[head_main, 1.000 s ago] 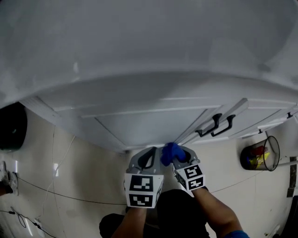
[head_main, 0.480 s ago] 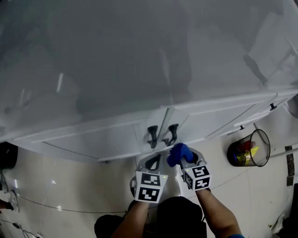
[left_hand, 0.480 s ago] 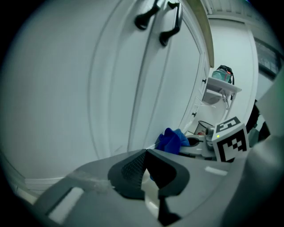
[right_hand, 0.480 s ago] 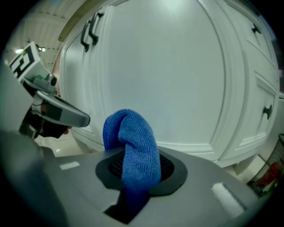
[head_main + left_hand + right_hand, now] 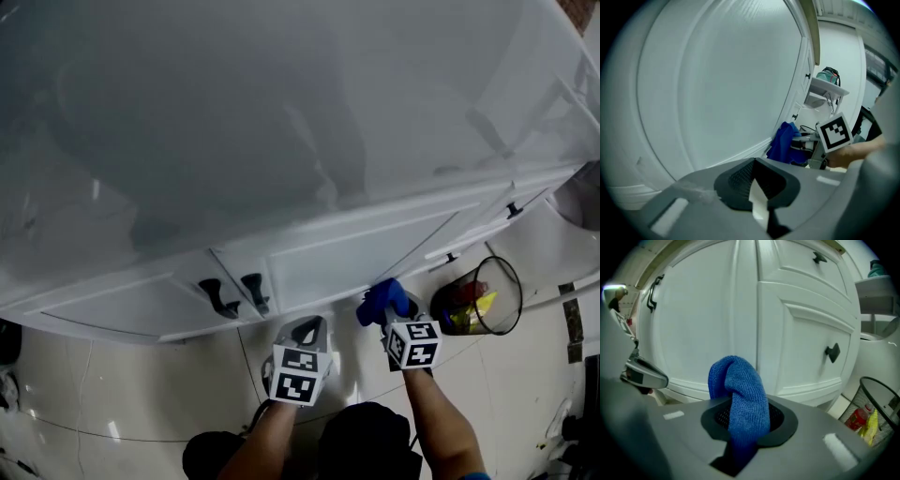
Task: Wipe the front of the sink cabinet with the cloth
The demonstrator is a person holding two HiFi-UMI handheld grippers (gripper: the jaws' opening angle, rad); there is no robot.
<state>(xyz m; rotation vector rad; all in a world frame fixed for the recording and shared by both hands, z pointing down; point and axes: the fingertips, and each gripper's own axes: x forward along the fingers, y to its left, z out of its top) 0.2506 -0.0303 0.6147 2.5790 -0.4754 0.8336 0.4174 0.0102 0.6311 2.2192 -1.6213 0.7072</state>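
The blue cloth [image 5: 739, 394] is pinched in the right gripper [image 5: 743, 422]. That gripper's fingers [image 5: 785, 425] are clamped on its lower part, and a bunched, folded hump rises beyond them. The cloth's long axis runs along the fingers, so its rounded tip points straight at the sink cabinet front [image 5: 801, 329]. In the head view the cloth sits low on the doors, near their bottom edge and to the right of the paired dark handles [image 5: 234, 296]. It looks very close to the white panel, but I cannot tell from these angles whether it is actually touching.

The surface to wipe therefore lies directly ahead of the cloth. The next stroke calls for pressing forward along that axis and then sweeping across the panel. In the right gripper view a small dark knob [image 5: 832, 352] lies off to the right of the cloth.

The left gripper [image 5: 757, 187] hangs just beside the right one. Its fingers [image 5: 736, 180] are drawn together on nothing and face a plain door panel. The right hand is the working one. A wire bin [image 5: 487, 295] stands on the tiled floor [image 5: 141, 394], further right.
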